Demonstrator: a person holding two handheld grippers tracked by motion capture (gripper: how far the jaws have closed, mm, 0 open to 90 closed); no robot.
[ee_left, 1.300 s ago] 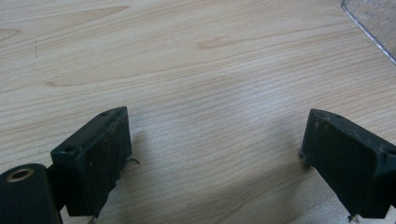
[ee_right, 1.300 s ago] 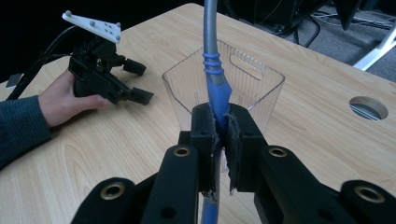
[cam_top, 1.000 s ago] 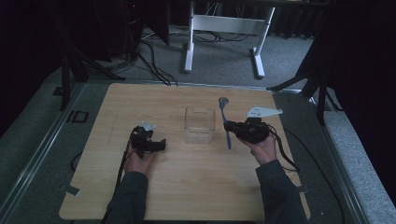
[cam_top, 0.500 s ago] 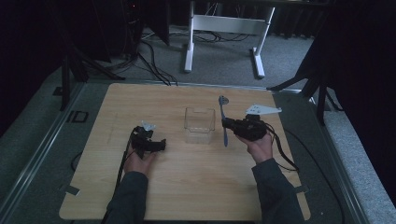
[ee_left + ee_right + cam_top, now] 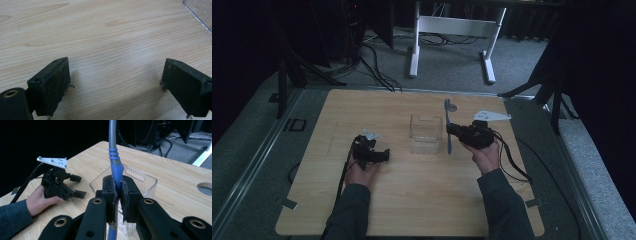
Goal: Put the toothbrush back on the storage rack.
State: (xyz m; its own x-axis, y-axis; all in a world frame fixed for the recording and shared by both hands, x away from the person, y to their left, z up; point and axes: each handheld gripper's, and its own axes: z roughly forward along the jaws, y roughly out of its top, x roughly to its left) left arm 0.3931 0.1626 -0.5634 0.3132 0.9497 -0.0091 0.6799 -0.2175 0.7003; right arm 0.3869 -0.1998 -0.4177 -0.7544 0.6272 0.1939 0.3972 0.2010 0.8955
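While the right gripper (image 5: 117,195) is squeezing its two black fingers (image 5: 108,195) tight against the blue handle of a spoon-like utensil (image 5: 115,163), the grip is sitting low on that handle, with the blue part running up between the pads and the grey metal neck rising beyond the ribbed collar. In the high view the utensil (image 5: 448,131) is standing close to upright just beside the right wall of the clear plastic container (image 5: 425,131), its round head toward the far edge of the counter (image 5: 412,200); whether it is touching the container I cannot tell.

Judging by its look, the utensil is going to handle as a light, stiff thing: a thin metal shaft with a rubbery sleeve. The sleeve is giving the pads friction, so slipping seems unlikely, but held this far from the head it may be pivoting in the pinch if the head bumps the container rim. The blue sleeve, near the ribs, looks like the best place to hold it; the bare grey shaft would probably be slick. The container seems thin-walled and light, likely to be skidding on the wood if nudged.

Farther out, the left gripper (image 5: 372,152) is resting on the counter well apart from the container, its fingers (image 5: 50,86) spread wide and gripping nothing, bare wood between them.
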